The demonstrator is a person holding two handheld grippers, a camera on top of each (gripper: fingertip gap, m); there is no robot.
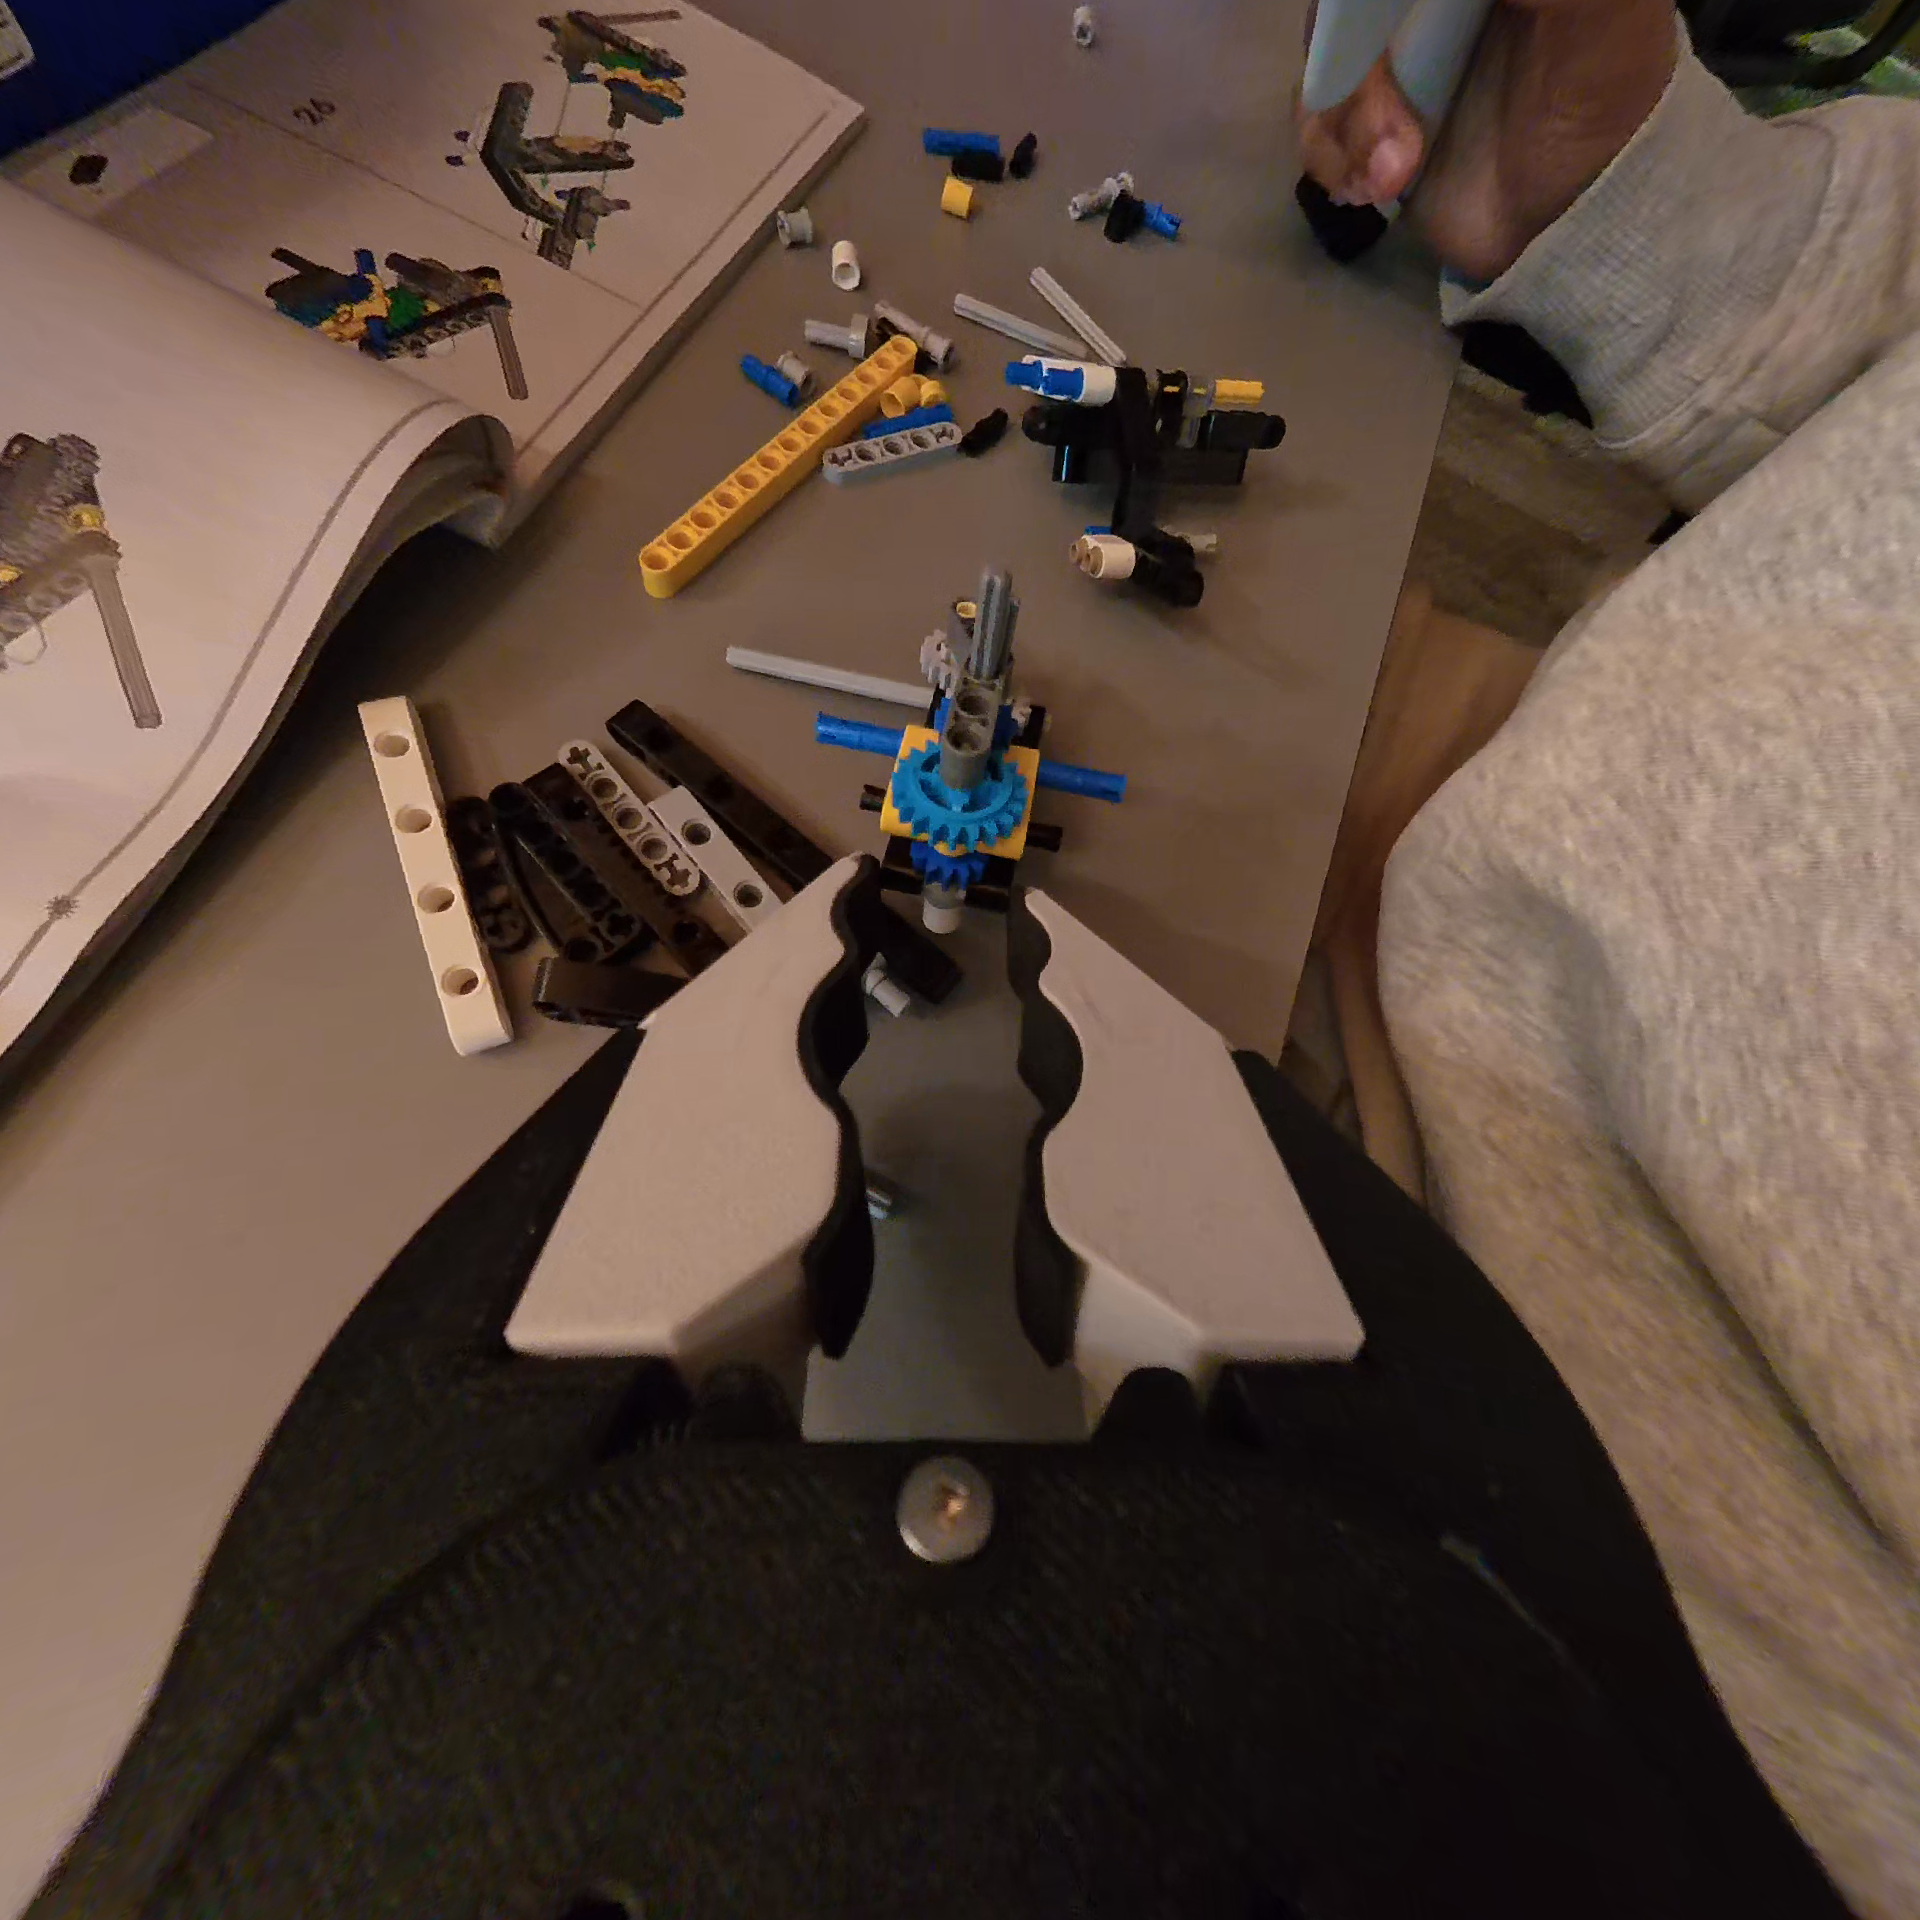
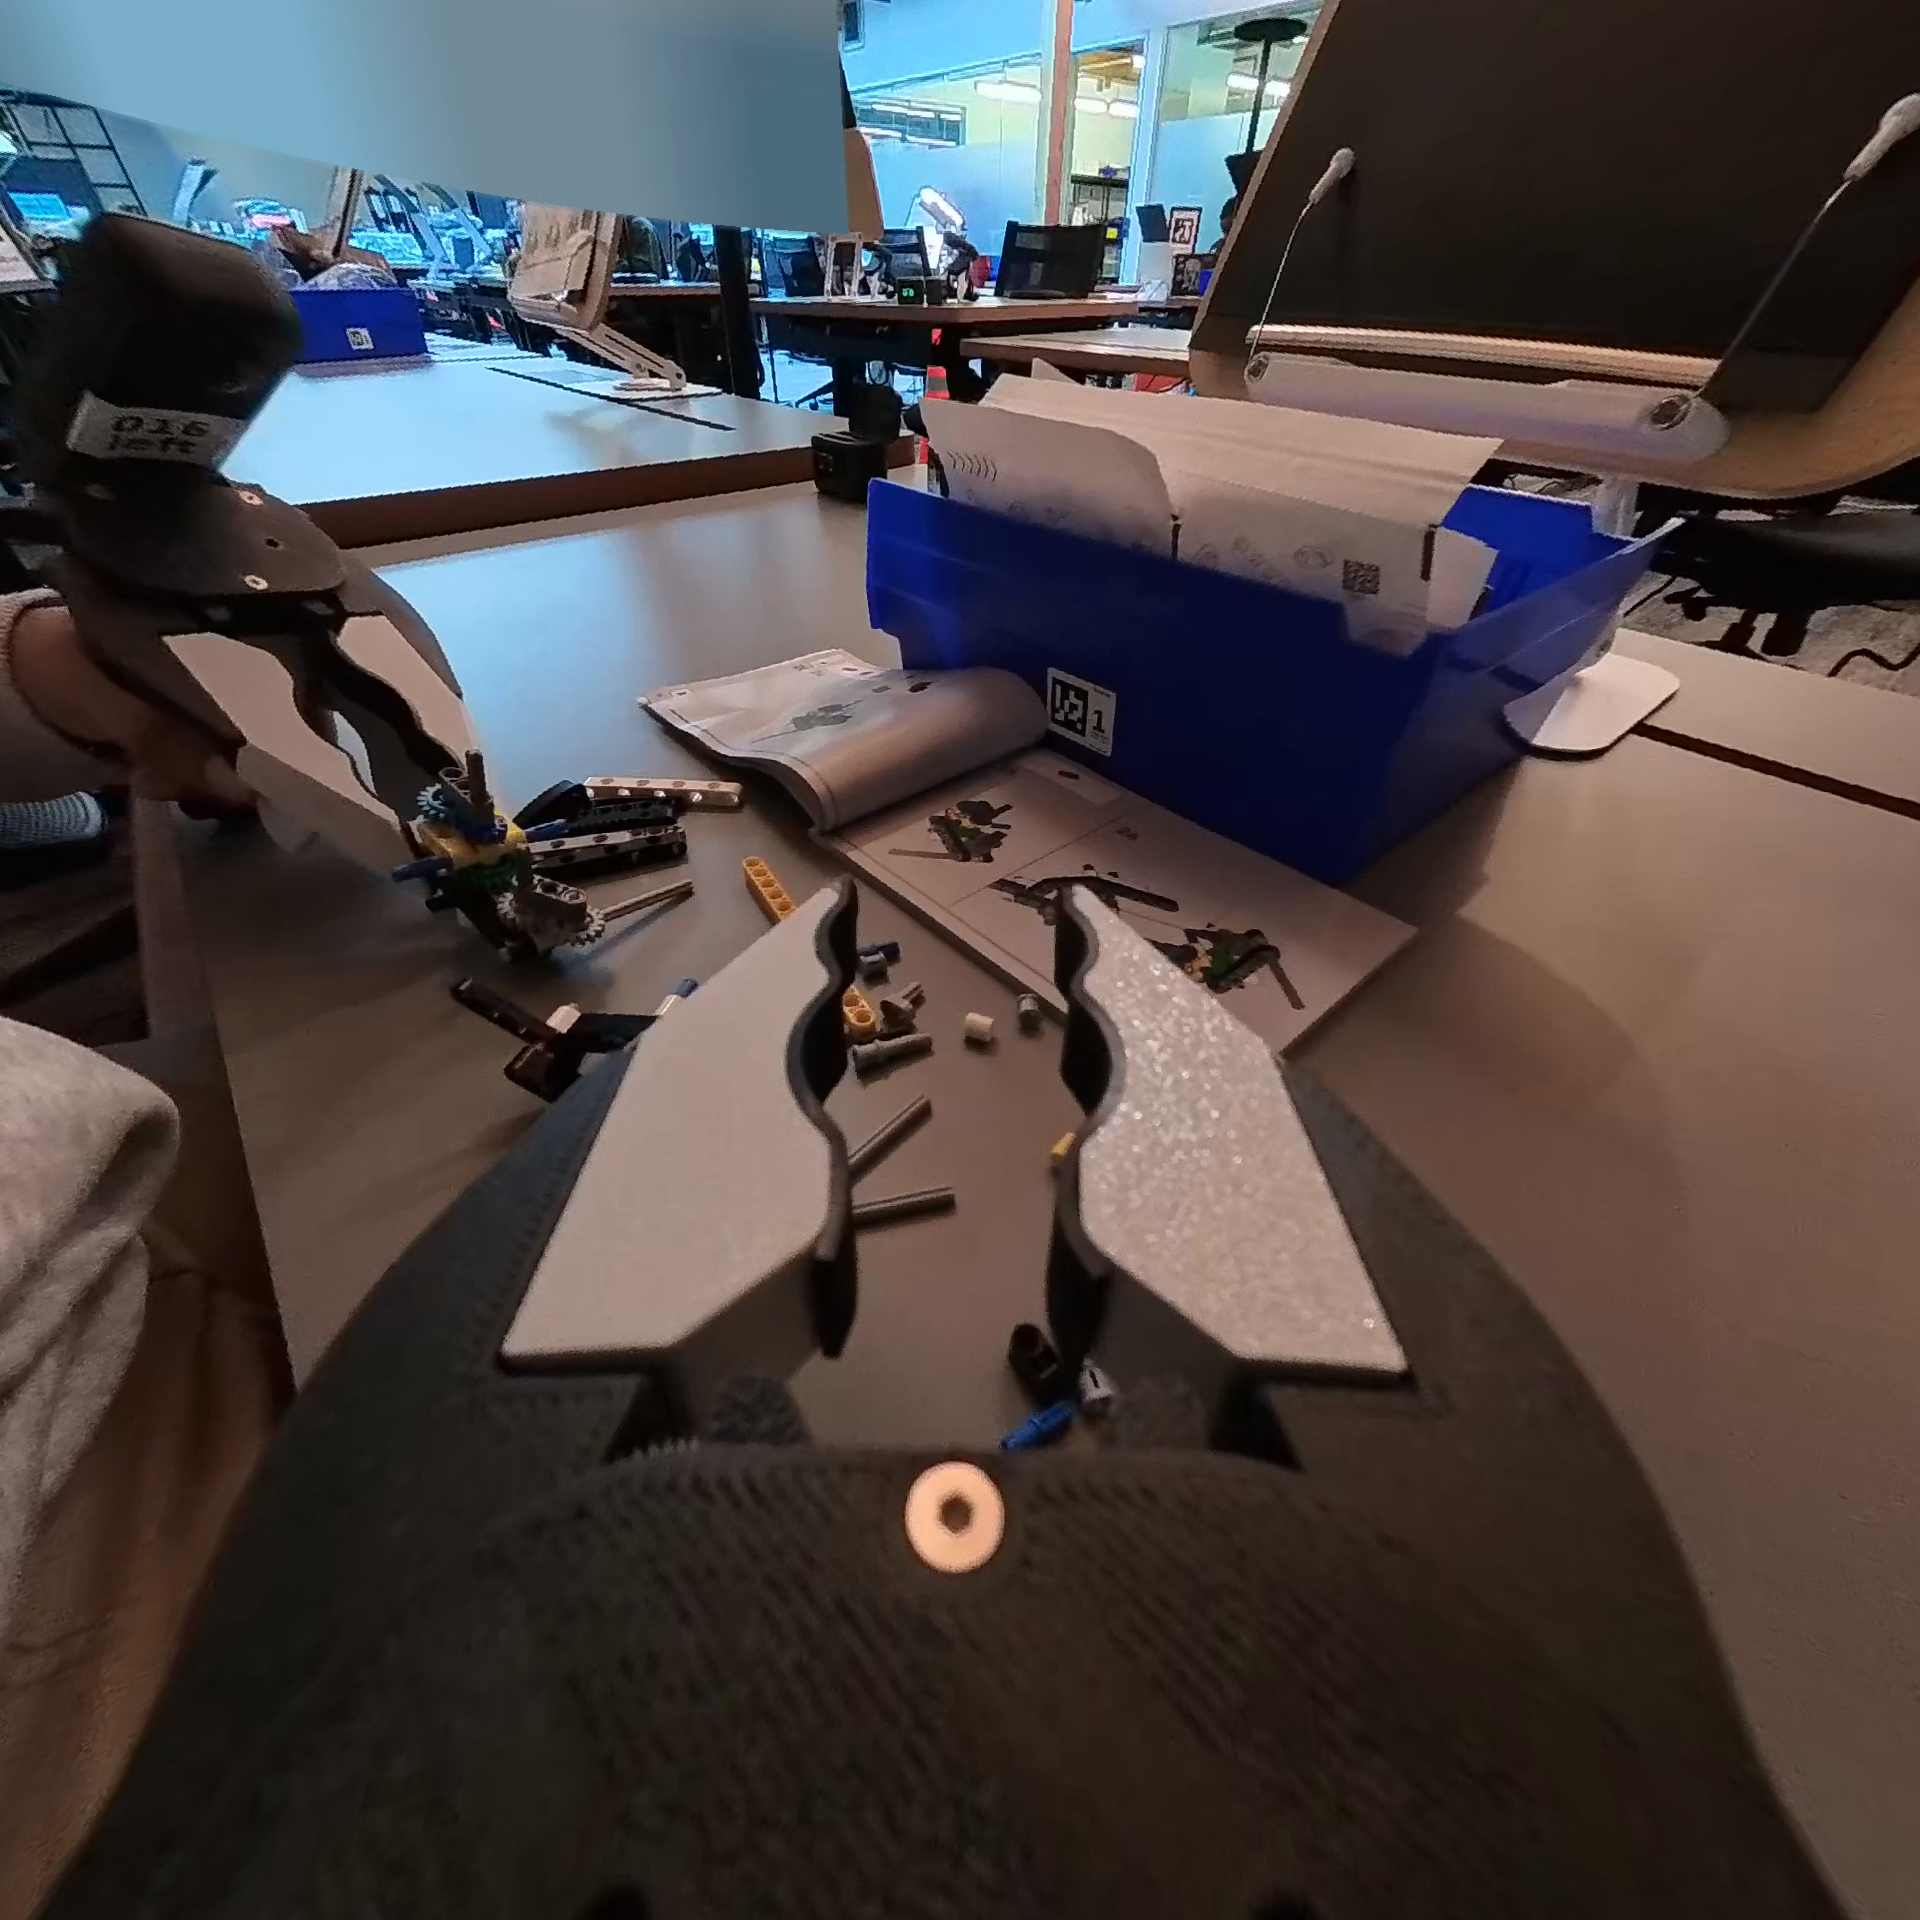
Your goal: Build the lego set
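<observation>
A partly built lego assembly (image 1: 958, 795), a yellow frame with blue gears and a grey axle, sits just beyond my left gripper (image 1: 945, 883). The jaws are closed on its black near end. From the right wrist view the left gripper (image 2: 442, 764) holds the assembly (image 2: 488, 852) tilted, low over the grey table. My right gripper (image 2: 956, 902) is open and empty, above loose pins and axles (image 2: 894, 1029). It also shows in the left wrist view (image 1: 1351, 114) at the far right, in a hand.
A long yellow beam (image 1: 779, 468), a white beam (image 1: 431, 873), a pile of black beams (image 1: 623, 862) and a black sub-assembly (image 1: 1143, 436) lie on the table. The open instruction booklet (image 2: 1039, 862) lies before a blue bin (image 2: 1195, 675). The table edge (image 1: 1382, 675) runs beside a grey-clad leg. My right fingertips sit around 20 cm from my left ones.
</observation>
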